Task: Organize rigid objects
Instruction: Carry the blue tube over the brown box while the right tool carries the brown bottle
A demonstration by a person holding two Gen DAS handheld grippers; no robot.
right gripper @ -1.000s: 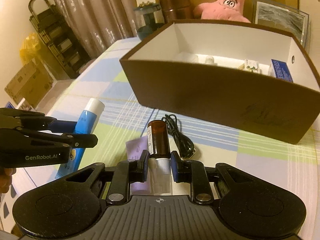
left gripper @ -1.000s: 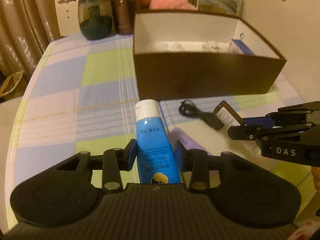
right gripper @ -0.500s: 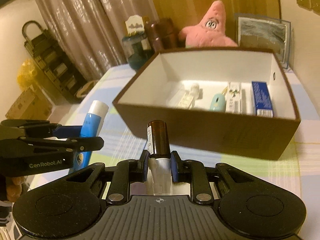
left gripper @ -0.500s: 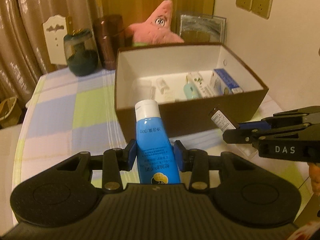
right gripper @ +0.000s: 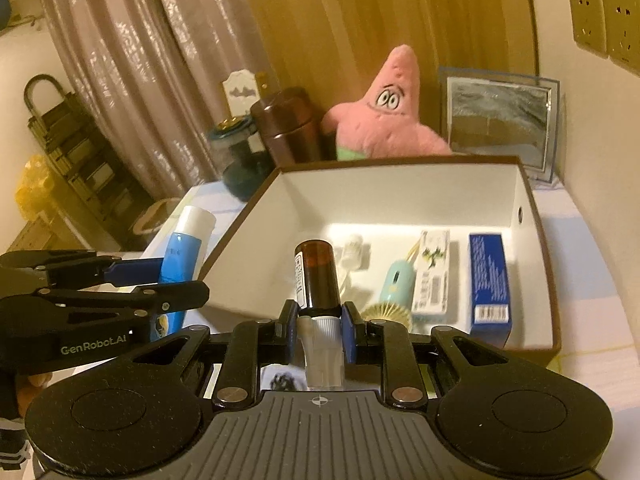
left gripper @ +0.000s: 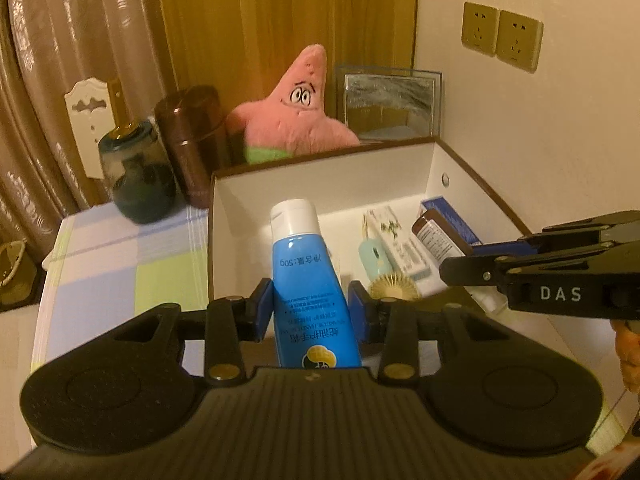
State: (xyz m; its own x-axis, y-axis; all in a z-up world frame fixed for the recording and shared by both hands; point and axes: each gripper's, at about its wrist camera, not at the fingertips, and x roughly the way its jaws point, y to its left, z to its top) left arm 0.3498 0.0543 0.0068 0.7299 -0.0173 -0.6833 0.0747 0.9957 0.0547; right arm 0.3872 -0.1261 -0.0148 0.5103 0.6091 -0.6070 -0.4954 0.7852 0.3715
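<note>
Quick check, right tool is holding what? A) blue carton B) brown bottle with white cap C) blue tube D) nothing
B: the right tool is clamped on the white cap of the brown bottle; the blue tube sits in the left tool, and the blue carton lies in the box.

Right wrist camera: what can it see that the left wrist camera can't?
Only the right wrist view shows the dark rack by the curtain, the yellow bag, and small clear bottles in the box. Only the left wrist view shows the tube's printed front. Both show the box, the brown bottle, the pink plush, the mirror and the wall sockets.
</note>
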